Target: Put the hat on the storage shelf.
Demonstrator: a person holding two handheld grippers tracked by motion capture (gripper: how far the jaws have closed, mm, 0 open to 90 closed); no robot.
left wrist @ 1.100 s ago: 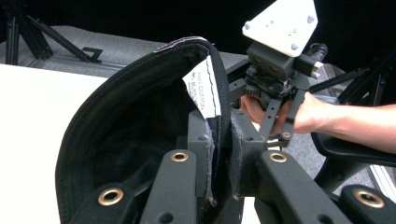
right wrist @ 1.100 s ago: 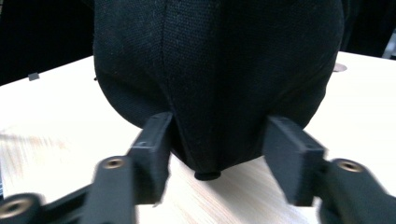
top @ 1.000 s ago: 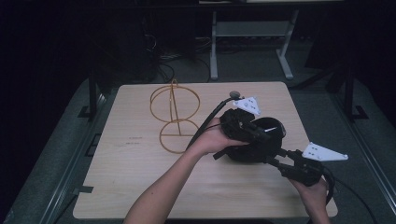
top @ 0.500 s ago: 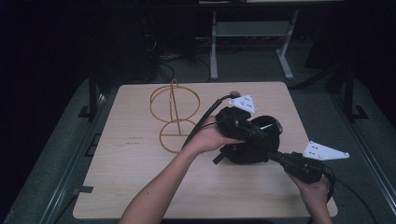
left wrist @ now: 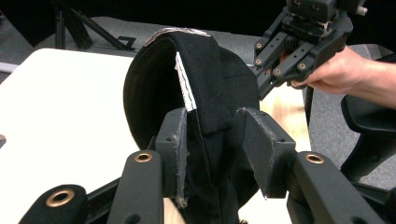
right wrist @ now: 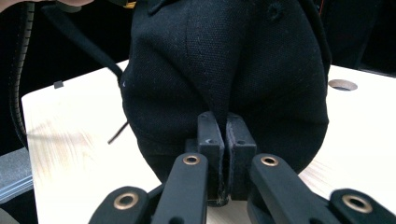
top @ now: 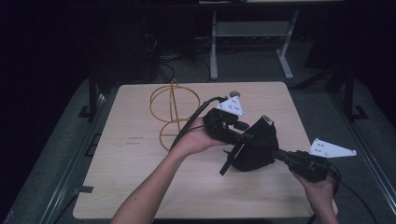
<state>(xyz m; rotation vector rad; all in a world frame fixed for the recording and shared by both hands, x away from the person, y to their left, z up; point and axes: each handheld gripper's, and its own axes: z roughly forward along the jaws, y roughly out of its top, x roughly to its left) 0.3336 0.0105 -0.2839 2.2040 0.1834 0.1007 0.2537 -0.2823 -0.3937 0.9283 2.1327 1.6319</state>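
While the right gripper [right wrist: 223, 140] clamps a fold of the black cap [top: 256, 144] to keep it raised over the right middle of the table [top: 121, 186], the left gripper [left wrist: 212, 140] has just been opening, the cap's strap between its jaws but unpressed. A wire stand [top: 173, 114] sits far left, well apart; near and left stays free.

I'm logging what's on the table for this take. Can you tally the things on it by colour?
Black: 1, the cap
Gold: 1, the wire stand
Total: 2 things on the wooden table
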